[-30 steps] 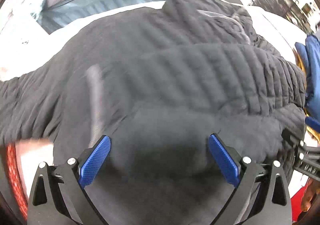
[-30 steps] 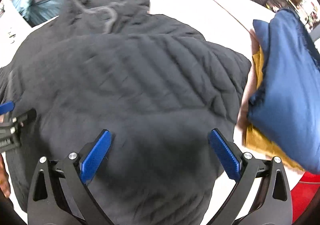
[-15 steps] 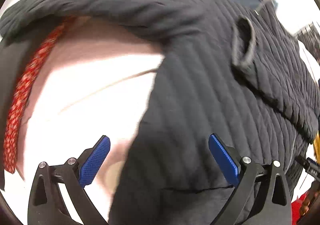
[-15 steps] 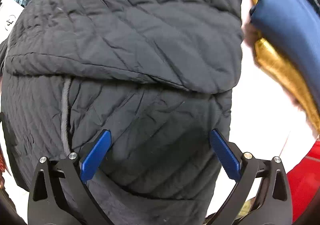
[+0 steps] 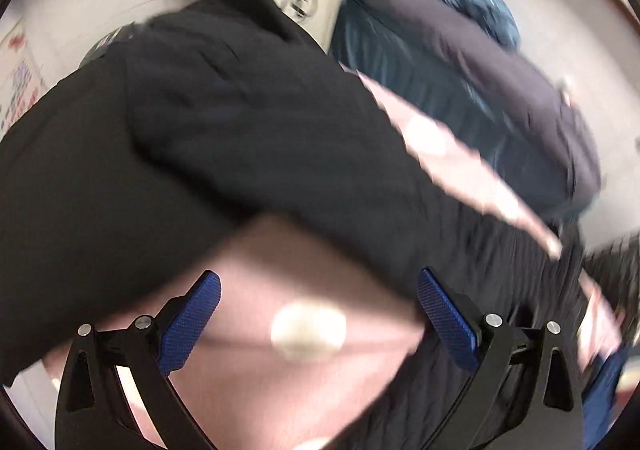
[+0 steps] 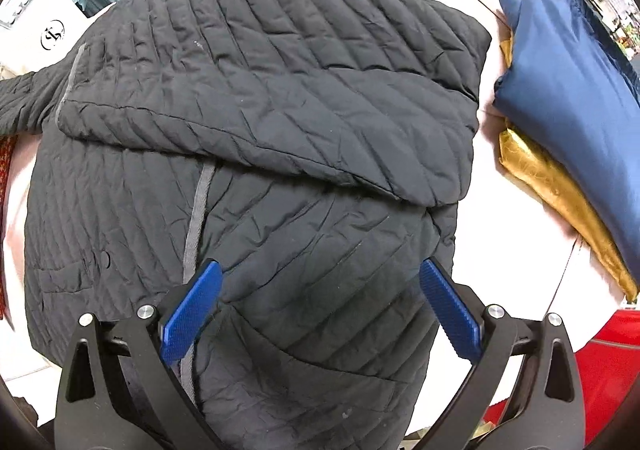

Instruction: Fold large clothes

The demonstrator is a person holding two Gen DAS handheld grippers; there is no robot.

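Swinging away from the jacket body it looked down on half a second ago, the left gripper (image 5: pixel 318 316) now faces a heavily blurred scene, while the right gripper (image 6: pixel 320 308) has pulled back so that more of the jacket shows than before.

Left wrist view: the gripper is tilted, so the room behind runs at a slant. Its two blue fingers (image 5: pixel 192 324) stand wide apart with nothing between them. Beyond them one dark sleeve (image 5: pixel 240 121) of the black quilted jacket stretches across the pale pink surface (image 5: pixel 288 382). Farther back lies one teal and dark purple garment (image 5: pixel 480 81). Blur hides finer detail.

Right wrist view: the gripper points down and forward over the jacket (image 6: pixel 260 97), which lies spread across the surface in the middle of the frame. Its two blue fingers (image 6: pixel 450 310) are spread wide, hovering over the lower hem and gripping nothing. One sleeve is folded across the chest, from the right edge toward the left; the other sleeve trails off at the far left. One grey zipper strip (image 6: pixel 196 217) runs down the front. Just to the right, apart from the jacket, sits one pile of two folded items: a navy blue garment (image 6: pixel 568 61) on a gold cloth (image 6: pixel 560 185).
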